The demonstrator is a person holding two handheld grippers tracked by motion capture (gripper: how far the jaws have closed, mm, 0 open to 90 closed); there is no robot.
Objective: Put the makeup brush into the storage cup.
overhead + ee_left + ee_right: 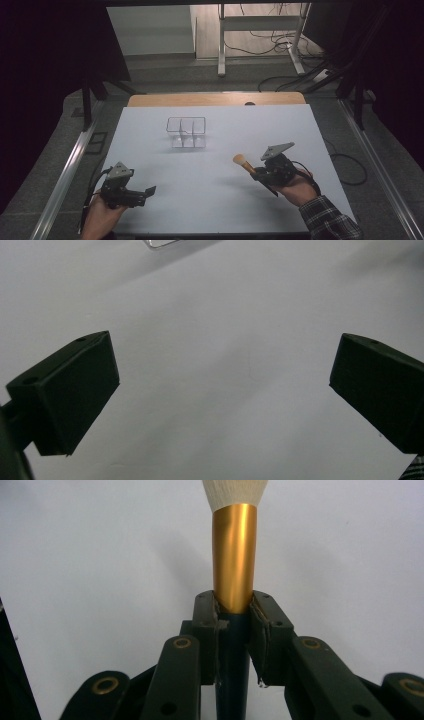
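White tabletop [210,200], brush [243,163] lifted, clear organizer [186,132] unfilled.
Brush is clamped by the right hand-held gripper [256,172]; left hand-held gripper [150,191] is held wide open, empty; placing remains.

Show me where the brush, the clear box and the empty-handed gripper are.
brush [234,555]: right gripper view, on its gold ferrule.
clear box [186,132]: high view, on its middle divider.
left gripper [225,375]: left gripper view, midway between its open jaws.

No lettering, label, brand mark or number can be read anywhere here, neither on the gold-and-black makeup brush [234,565], the clear plastic divided box [186,132], nor the white tabletop [210,200] around it
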